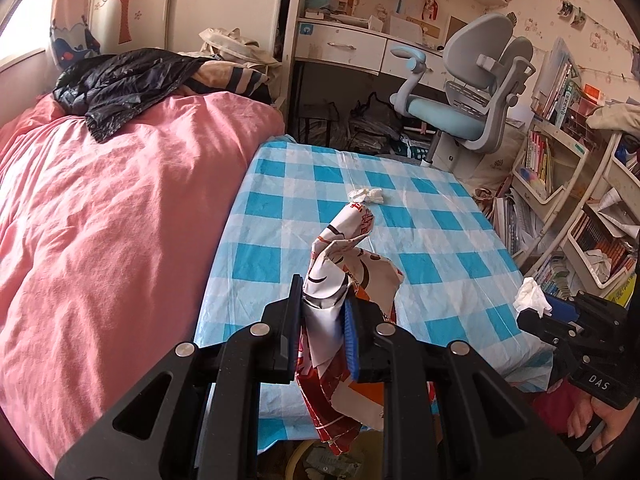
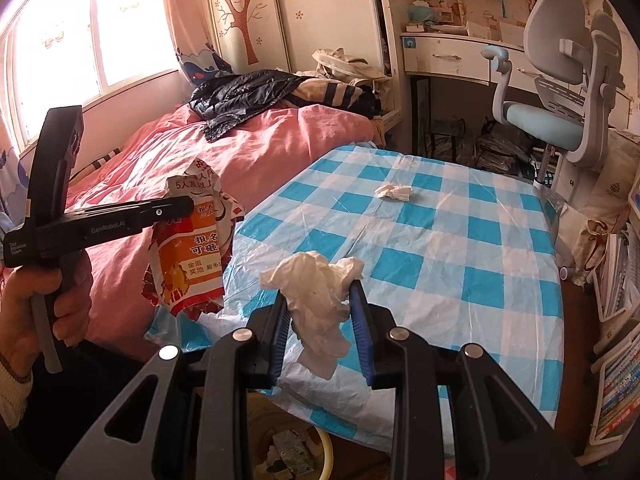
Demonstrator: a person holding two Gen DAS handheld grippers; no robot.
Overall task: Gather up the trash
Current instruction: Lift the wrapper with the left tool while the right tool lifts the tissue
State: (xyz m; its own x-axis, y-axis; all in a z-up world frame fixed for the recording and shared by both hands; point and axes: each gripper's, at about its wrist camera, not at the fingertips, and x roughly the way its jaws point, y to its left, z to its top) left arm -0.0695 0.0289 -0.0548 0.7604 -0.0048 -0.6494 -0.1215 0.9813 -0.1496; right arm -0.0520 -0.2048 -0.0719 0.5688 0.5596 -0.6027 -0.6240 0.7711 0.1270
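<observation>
- We clamp the left gripper [image 1: 324, 304] on a crumpled red-and-white printed paper flyer [image 1: 344, 276]: light, crushable; grip its bunched middle.
- Our right gripper [image 2: 320, 308] pinches a soft crumpled white tissue [image 2: 320, 292]: featherlight, slips easily.
- One small white tissue wad [image 2: 394, 192] sits on the blue-checked plastic tablecloth [image 2: 460, 248].

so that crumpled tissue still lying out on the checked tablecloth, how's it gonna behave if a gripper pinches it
The crumpled tissue will probably squash flat between the pads, since the similar white tissue in the right gripper droops limply. It looks very light, so a nudge may just slide it across the glossy tablecloth. Rolling seems unlikely; its shape is irregular.
</observation>
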